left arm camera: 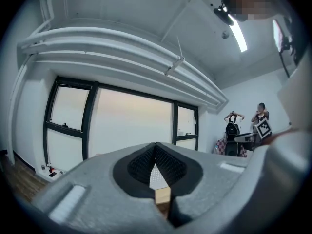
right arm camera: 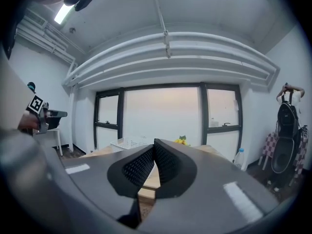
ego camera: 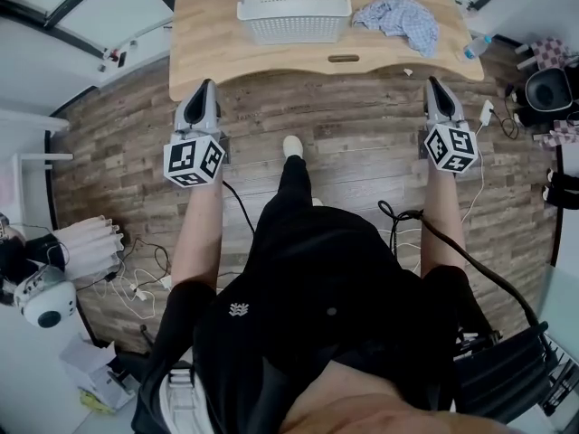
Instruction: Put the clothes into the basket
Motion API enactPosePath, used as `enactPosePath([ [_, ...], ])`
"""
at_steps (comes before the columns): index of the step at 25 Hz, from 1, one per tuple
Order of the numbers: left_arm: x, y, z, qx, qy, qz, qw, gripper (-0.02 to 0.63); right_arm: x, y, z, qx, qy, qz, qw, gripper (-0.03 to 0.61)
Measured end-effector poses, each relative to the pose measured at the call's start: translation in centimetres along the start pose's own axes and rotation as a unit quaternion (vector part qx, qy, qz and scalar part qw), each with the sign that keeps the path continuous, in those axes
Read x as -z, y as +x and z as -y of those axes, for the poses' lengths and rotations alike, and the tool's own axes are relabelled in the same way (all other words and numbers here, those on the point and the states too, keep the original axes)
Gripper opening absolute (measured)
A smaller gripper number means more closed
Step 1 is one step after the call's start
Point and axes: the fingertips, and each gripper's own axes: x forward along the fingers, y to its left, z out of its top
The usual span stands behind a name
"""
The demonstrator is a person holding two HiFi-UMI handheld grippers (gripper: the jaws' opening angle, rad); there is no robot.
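Crumpled blue-and-white patterned clothes [ego camera: 398, 18] lie in a loose heap on the pale wooden surface [ego camera: 208, 52], just to the right of the white plastic lattice basket [ego camera: 294, 23] and not touching it. Nothing of the heap hangs over the rim, and the basket's inside shows only lattice, so the task looks not yet begun. The basket stands open side up near the middle of the surface, which leaves only a short sideways carry from heap to opening.

The person stands back on the brown plank floor [ego camera: 362, 143], holding the left claw [ego camera: 206, 87] and the right claw [ego camera: 436, 84] out about level, both short of the surface's near edge. Each claw is closed on nothing: in both gripper views the black ribbed pads [right arm camera: 136, 167] meet at their tips, with only a thin slit lower down through which the wood shows. The right claw points roughly toward the heap and seems the better placed to take it, though its jaws must spread first.

The fabric is soft and deeply folded, so a pinch on a raised fold should lift it, perhaps with a trailing end. The basket is rigid, with perforated walls and rounded corners
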Motion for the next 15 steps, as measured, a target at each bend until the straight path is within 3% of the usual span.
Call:
enactPosePath([
  [10,1.9,12.2,-5.3,0.021,0.014,-0.003,0.9997,-0.002,0.6,9.8,3.6,0.049,0.010,-0.014,0.999,-0.002],
  [15,1.4,18.1,-8.3,0.032,0.016,-0.011,0.9993,-0.002,-2.2,14.7,3.6,0.059,-0.002,0.009,0.998,0.000],
])
